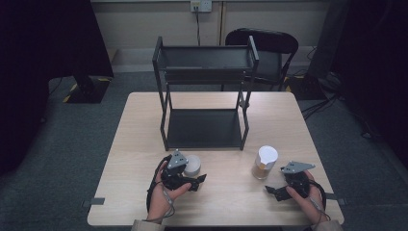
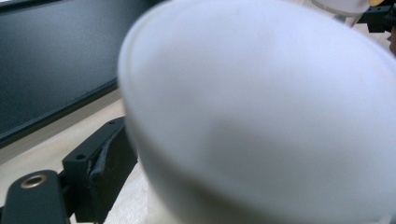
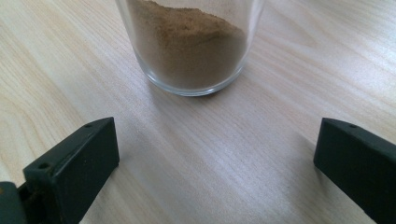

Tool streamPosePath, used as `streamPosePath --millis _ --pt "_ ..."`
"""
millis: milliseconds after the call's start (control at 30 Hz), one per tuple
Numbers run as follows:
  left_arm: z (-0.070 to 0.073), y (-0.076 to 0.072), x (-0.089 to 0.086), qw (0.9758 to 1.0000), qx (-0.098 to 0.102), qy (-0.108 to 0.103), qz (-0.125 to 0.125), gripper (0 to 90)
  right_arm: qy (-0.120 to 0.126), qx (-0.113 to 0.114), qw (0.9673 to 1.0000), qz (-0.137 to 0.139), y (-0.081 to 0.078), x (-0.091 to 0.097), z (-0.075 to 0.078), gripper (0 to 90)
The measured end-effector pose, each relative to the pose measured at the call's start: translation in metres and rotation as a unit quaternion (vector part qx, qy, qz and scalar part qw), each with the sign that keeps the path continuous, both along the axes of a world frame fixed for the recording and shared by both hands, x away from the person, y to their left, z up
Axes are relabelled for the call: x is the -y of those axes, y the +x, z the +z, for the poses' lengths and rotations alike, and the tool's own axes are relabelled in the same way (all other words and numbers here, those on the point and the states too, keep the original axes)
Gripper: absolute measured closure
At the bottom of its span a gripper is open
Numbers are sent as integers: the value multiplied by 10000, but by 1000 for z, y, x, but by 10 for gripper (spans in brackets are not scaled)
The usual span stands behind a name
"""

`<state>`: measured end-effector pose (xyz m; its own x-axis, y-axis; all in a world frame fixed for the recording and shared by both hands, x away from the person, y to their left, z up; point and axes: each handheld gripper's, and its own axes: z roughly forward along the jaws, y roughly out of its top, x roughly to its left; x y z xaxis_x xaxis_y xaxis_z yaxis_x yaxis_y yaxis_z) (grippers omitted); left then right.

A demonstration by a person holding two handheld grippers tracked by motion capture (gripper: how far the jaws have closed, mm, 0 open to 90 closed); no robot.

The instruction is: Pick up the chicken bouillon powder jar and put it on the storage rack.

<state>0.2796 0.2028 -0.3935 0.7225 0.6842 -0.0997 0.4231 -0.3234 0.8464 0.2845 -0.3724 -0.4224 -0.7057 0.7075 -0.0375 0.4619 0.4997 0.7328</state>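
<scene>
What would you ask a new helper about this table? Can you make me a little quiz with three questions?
1. Pick one: what is inside the glass jar? A) brown powder B) water C) marbles
2. True or false: the right gripper has its fingers clamped on the glass jar.
3. Fill in: the white tub by the left gripper stands on the table in front of the black ____.

Key
1. A.
2. False: the fingers stand wide apart and the jar is beyond them.
3. rack.
</scene>
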Motion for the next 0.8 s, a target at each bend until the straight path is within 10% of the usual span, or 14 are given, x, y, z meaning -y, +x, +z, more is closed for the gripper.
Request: streamPosePath --millis 300,800 --pt "6 1 5 9994 234 210 -115 339 0 1 10000 2 0 0 0 0" --pt "24 12 6 9993 80 290 -208 356 1 0 10000 0 0 0 0 0"
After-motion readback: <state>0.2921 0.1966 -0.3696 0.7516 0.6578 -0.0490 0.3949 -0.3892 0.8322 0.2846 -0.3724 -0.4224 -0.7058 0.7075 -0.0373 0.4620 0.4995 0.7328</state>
